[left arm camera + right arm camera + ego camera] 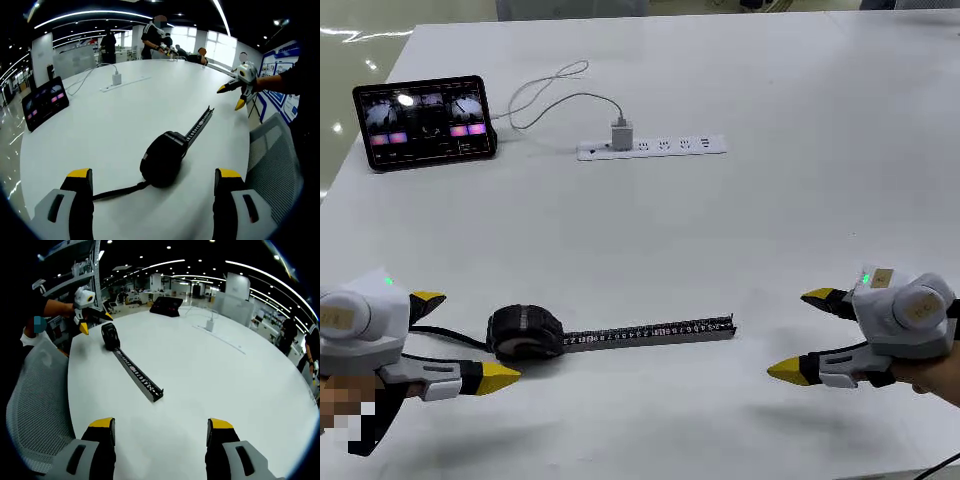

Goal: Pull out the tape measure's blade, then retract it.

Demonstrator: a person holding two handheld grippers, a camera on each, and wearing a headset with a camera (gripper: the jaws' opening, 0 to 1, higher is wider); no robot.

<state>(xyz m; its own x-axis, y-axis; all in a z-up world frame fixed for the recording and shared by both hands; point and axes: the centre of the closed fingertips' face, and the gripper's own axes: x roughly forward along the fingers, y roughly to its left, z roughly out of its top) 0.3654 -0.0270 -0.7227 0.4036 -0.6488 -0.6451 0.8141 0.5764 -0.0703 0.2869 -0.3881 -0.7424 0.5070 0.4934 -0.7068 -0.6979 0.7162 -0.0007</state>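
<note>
A black tape measure (524, 332) lies on the white table, its dark blade (650, 332) drawn out to the right and flat on the surface. My left gripper (468, 336) stands open just left of the case, yellow tips either side of its strap (117, 190). In the left gripper view the case (162, 157) sits ahead between my jaws, untouched. My right gripper (803, 333) is open, a short way right of the blade's hooked end (156, 395). The right gripper view has the blade (136, 375) running away toward the case (110, 335).
A tablet (426, 121) with a lit screen stands at the back left. A white power strip (652, 147) with a plugged charger (621, 133) and looping cable lies behind the tape. A mesh chair (37, 405) is at the table's near edge. People stand at the far side.
</note>
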